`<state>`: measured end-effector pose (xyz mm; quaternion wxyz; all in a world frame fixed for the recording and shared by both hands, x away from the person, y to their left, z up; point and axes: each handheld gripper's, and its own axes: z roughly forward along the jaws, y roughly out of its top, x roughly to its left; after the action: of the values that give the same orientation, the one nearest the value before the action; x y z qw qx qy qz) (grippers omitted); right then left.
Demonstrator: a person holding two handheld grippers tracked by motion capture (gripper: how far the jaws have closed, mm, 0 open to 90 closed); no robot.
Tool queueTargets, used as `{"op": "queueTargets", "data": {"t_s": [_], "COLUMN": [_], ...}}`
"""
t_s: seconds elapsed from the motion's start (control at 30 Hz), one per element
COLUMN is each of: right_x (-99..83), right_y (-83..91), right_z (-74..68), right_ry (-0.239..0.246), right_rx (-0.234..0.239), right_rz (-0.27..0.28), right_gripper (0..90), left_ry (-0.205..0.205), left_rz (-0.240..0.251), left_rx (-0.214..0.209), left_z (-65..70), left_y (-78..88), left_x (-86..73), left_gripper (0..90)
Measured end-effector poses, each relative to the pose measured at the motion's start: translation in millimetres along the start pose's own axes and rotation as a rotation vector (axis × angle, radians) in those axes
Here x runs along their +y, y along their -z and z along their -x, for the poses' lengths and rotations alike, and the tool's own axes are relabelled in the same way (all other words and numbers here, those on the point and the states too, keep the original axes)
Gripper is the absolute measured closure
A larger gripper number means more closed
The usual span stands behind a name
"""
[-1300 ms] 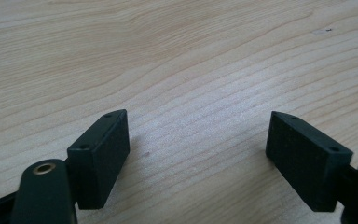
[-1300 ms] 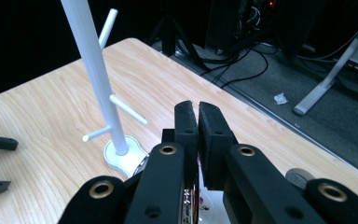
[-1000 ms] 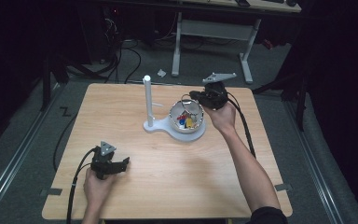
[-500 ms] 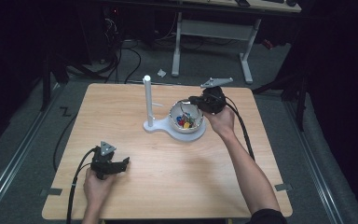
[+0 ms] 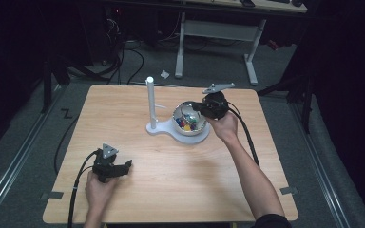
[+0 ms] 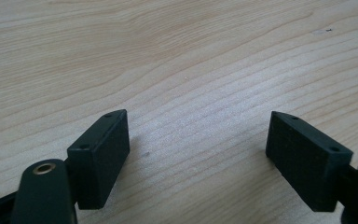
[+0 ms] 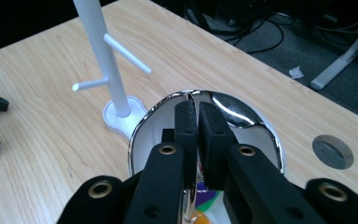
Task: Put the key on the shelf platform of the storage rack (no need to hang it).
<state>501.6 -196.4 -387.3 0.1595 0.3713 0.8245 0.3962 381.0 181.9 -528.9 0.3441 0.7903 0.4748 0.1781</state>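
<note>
The wooden table point(image 5: 171, 190) carries a white stand point(image 5: 151, 107) with a bowl point(image 5: 190, 118).

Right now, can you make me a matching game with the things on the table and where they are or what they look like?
Things:
1. left gripper
2. right gripper
3. bowl
4. white stand

Descriptions:
A. shiny, with colourful bits inside
B. tall post with pegs, beside the bowl
C. jaws wide apart over bare wood, near the front edge of the table
D. jaws shut, over the bowl's rim

Pairs: 1-C, 2-D, 3-A, 4-B
</note>
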Motion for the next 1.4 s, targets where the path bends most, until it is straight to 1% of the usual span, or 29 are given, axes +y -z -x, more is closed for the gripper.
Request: {"op": "queueTargets", "data": {"t_s": [0.13, 0.3, 0.4, 0.5, 0.57, 0.6, 0.63, 0.67, 0.83, 0.9, 0.93, 1.03, 1.13, 1.27, 1.4], "right_x": [-5.6, -12.1, -13.5, -14.5, -15.2, -15.2, -15.9, -16.3, -18.4, -19.2, -19.6, -20.6, -21.4, -23.1, -25.6], "right_y": [-4.8, -11.6, -12.3, -12.5, -12.8, -12.8, -13.6, -14.2, -16.1, -17.0, -17.2, -17.3, -16.2, -8.3, 0.5], "right_z": [0.1, 3.2, 5.0, 7.5, 8.5, 8.5, 8.6, 8.6, 10.7, 11.0, 10.4, 10.5, 10.6, 10.2, 9.0], "right_ry": [0.000, -0.015, -0.022, -0.023, -0.030, -0.030, -0.016, -0.011, -0.018, -0.020, -0.020, -0.003, -0.007, -0.009, -0.023], "right_rx": [0.004, 0.002, 0.001, -0.020, -0.031, -0.031, -0.046, -0.052, -0.063, -0.066, -0.076, -0.089, -0.096, -0.093, -0.099], "right_rz": [-0.021, -0.044, -0.045, -0.057, -0.063, -0.063, -0.079, -0.085, -0.091, -0.094, -0.099, -0.103, -0.101, -0.070, -0.046], "right_gripper": [87.4, 87.2, 87.2, 86.8, 84.0, 84.0, 84.2, 84.4, 84.1, 80.0, 78.1, 75.2, 73.6, 66.2, 60.1], "left_ry": [0.000, -0.001, -0.001, -0.001, -0.001, -0.001, -0.001, -0.001, -0.001, -0.001, -0.001, -0.001, 0.000, -0.001, -0.001], "left_rz": [0.000, 0.000, 0.000, 0.000, 0.000, 0.000, 0.000, 0.000, 0.000, 0.000, 0.000, 0.000, 0.000, 0.000, 0.000], "left_rx": [0.000, 0.000, 0.000, 0.000, 0.000, 0.000, 0.001, 0.001, 0.000, 0.001, 0.000, 0.000, 0.000, 0.001, 0.001], "left_z": [0.0, 0.0, 0.0, 0.0, 0.1, 0.1, 0.1, 0.0, 0.1, 0.1, 0.1, 0.0, 0.1, 0.1, 0.1], "left_y": [0.0, 0.0, 0.0, 0.0, 0.0, 0.0, 0.0, 0.0, 0.0, 0.0, 0.0, 0.0, 0.0, 0.0, 0.0], "left_x": [0.0, 0.0, 0.0, 0.0, 0.0, 0.0, 0.0, 0.0, 0.0, 0.0, 0.0, 0.0, 0.0, 0.0, 0.0], "left_gripper": [22.0, 22.0, 22.0, 22.0, 22.0, 22.0, 22.0, 22.0, 22.0, 22.0, 22.0, 21.9, 22.0, 22.0, 22.0]}}
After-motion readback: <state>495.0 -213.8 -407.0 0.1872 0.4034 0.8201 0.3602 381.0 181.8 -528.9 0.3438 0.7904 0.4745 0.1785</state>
